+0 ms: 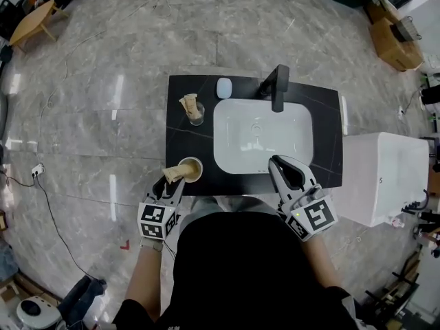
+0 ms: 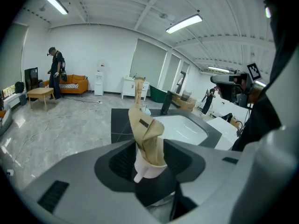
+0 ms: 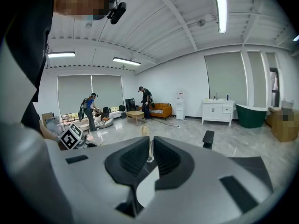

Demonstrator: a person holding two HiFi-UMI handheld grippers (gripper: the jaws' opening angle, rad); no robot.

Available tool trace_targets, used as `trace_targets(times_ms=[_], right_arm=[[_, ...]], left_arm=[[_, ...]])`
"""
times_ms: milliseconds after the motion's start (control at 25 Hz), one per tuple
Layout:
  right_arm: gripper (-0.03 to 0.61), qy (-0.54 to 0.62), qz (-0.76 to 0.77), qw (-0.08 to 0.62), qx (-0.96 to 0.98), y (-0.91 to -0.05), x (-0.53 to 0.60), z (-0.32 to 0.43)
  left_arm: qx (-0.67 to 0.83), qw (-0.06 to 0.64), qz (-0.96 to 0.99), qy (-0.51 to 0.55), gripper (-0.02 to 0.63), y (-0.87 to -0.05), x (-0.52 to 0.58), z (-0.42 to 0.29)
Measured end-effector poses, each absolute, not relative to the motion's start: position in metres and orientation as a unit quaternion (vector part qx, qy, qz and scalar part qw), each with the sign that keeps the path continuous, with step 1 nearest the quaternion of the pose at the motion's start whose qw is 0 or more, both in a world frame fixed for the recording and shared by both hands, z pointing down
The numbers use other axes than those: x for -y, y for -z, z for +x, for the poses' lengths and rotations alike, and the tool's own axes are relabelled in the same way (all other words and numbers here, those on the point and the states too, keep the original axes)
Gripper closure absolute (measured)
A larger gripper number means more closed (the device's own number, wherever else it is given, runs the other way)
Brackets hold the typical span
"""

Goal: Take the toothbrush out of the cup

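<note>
— Where's the toothbrush (image 2: pixel 145 133)?

— In the white cup (image 2: pixel 150 171), at the front left corner of the counter (image 1: pixel 179 137). Its tan top leans out over the rim.

— And your left claw (image 2: pixel 149 161)?

— Released, spread wide. The cup sits between my pads, but I'm not squeezing it.

— The right claw (image 3: pixel 149 156)?

— Clenched on nothing, hanging above the front edge of the sink (image 1: pixel 302 135).

— Anything else on the counter?

— A glass (image 1: pixel 197 113) farther back, left of the sink, with another tan thing standing in it.
</note>
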State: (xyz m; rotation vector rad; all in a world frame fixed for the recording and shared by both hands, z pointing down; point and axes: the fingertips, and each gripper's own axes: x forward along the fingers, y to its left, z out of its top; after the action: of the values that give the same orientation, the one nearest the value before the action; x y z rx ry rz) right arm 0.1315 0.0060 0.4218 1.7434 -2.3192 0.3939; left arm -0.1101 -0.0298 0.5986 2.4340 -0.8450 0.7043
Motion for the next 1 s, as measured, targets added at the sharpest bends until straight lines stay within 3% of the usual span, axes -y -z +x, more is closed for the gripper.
trace_targets(times_ms=[280,640,1000], right_arm=[[0.532,-0.132,0.609,0.105,0.775,-0.418,-0.014,0.141],[0.532,-0.127,0.618,0.099,0.769,-0.414,-0.018,0.149],[0.532,-0.126,0.621,0.089,0.768,-0.414,-0.02,0.156]], left_arm=[[0.315,0.231,0.887,-0.246,0.448,-0.594,0.046,-0.105],[0.32,0.221,0.89,-0.238,0.541,-0.587,0.056,-0.097],[0.313,0.201,0.897,-0.238,0.557,-0.567,0.058,-0.087]])
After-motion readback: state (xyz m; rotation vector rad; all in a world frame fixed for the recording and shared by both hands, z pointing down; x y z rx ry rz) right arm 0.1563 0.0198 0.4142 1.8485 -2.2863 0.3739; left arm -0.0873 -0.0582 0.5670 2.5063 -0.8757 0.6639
